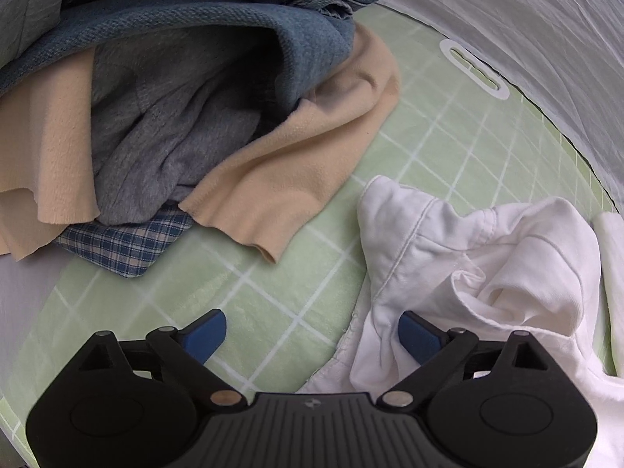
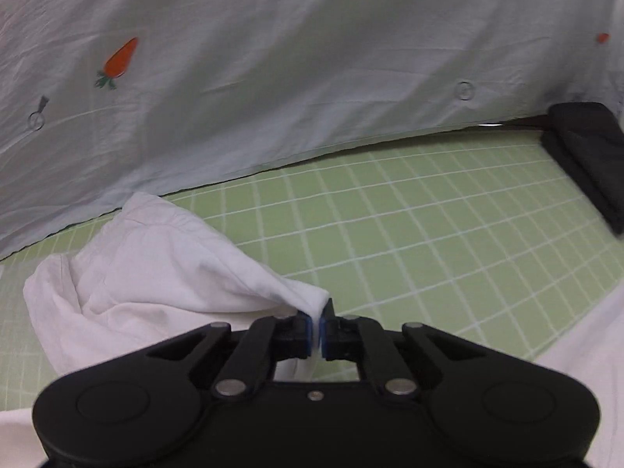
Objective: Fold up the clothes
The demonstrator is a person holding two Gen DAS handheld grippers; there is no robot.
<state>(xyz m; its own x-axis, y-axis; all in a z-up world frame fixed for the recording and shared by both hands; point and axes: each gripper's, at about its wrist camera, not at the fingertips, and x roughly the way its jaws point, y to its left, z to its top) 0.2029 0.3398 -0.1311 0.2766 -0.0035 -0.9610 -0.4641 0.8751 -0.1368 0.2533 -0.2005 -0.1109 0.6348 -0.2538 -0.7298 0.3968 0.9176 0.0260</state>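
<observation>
A crumpled white garment [image 1: 479, 273] lies on the green grid mat [image 1: 280, 273] at the right of the left wrist view. My left gripper [image 1: 312, 331] is open, its right blue finger [image 1: 419, 333] touching the garment's edge, its left finger over bare mat. In the right wrist view my right gripper [image 2: 316, 327] is shut on a corner of the white garment [image 2: 156, 273], which trails off to the left over the mat [image 2: 429, 234].
A heap of clothes [image 1: 175, 117] fills the upper left: blue knit, grey, beige and a blue checked piece. A pale sheet with carrot prints [image 2: 273, 58] bounds the mat's far side. A folded black garment [image 2: 589, 148] lies at the far right.
</observation>
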